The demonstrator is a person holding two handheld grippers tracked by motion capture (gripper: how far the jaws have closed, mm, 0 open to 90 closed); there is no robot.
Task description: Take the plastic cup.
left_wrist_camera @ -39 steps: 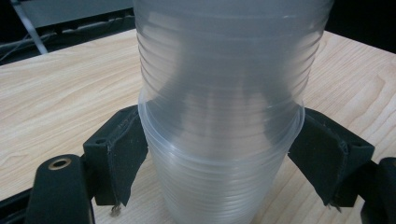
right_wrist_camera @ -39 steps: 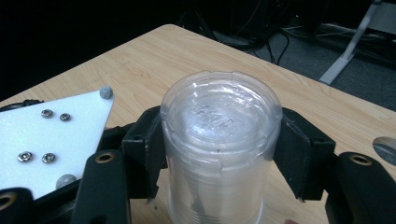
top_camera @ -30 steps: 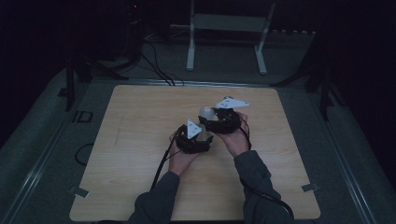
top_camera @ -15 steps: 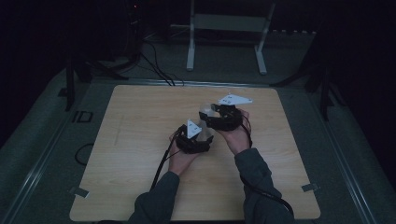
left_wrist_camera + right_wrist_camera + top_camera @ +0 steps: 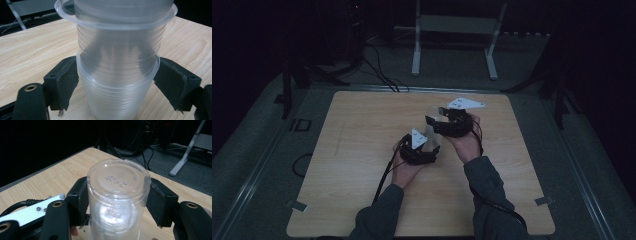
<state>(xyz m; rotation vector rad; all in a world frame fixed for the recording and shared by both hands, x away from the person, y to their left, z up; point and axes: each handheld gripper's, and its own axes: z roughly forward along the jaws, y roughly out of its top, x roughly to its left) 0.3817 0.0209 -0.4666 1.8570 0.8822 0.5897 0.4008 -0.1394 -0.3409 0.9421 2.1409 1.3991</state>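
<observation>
Separating nested clear ribbed plastic cups (image 5: 117, 82): left gripper (image 5: 117, 85) jaws pinch the lower cup, right gripper (image 5: 117, 200) jaws pinch the upper cup (image 5: 117, 195); next, pull apart

Both forearms enter from the bottom of the high view, sleeves dark, hands near frame centre. My left gripper (image 5: 426, 145) sits just below and left of the right gripper (image 5: 443, 121), the two close together. Left hand (image 5: 408, 167) is under its gripper; right hand (image 5: 466, 142) cups its gripper from lower right. In the left gripper view the jaws stand at lower left and lower right, pads (image 5: 66, 83) pressed on the cup stack (image 5: 117, 75). In the right gripper view the jaws flank the frame centre, clamped on an upturned cup (image 5: 116, 195).
</observation>
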